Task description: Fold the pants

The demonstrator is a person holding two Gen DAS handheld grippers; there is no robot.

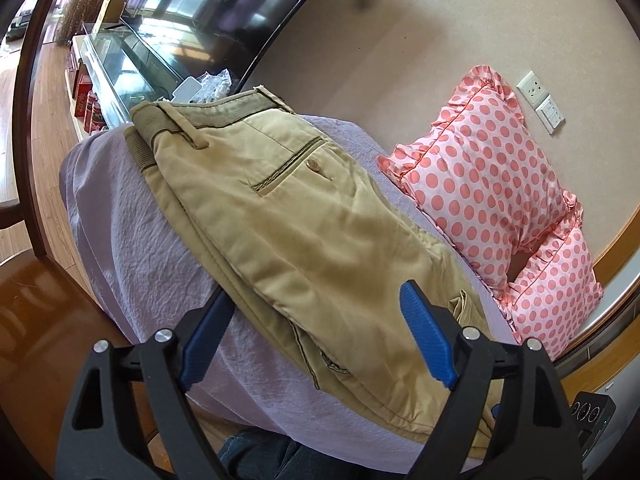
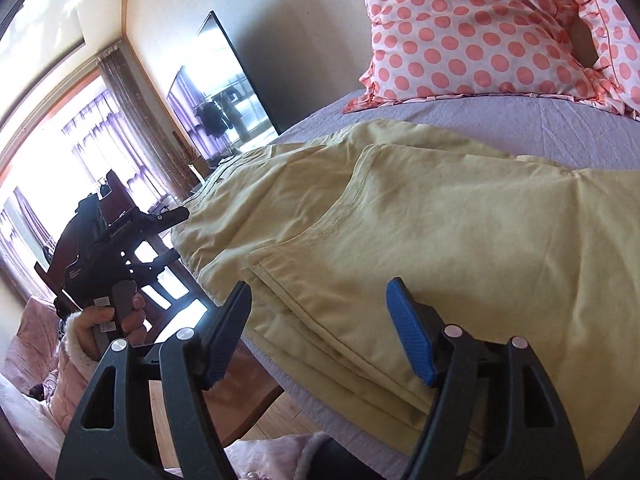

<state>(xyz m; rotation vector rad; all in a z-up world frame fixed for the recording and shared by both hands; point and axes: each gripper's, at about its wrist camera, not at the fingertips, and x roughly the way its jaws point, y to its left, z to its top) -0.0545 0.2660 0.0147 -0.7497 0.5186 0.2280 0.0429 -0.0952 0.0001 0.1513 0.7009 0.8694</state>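
Observation:
Khaki pants [image 1: 288,216] lie on a lilac bed sheet [image 1: 132,248], legs stacked one on the other, waistband at the far end and a buttoned back pocket facing up. My left gripper [image 1: 316,332] is open, its blue-padded fingers [image 1: 426,340] straddling the pants' near part, holding nothing. In the right wrist view the pants [image 2: 400,216] spread across the sheet [image 2: 520,128]. My right gripper [image 2: 320,332] is open over their near folded edge, empty. The left gripper [image 2: 176,236] shows there too, at the pants' left edge.
Two pink polka-dot pillows [image 1: 488,184] lean on the wall at the bed's far side, also in the right wrist view [image 2: 472,28]. A TV [image 2: 224,88] and a glass-topped cabinet [image 1: 120,68] stand beyond the bed. Wooden floor [image 1: 36,128] lies left.

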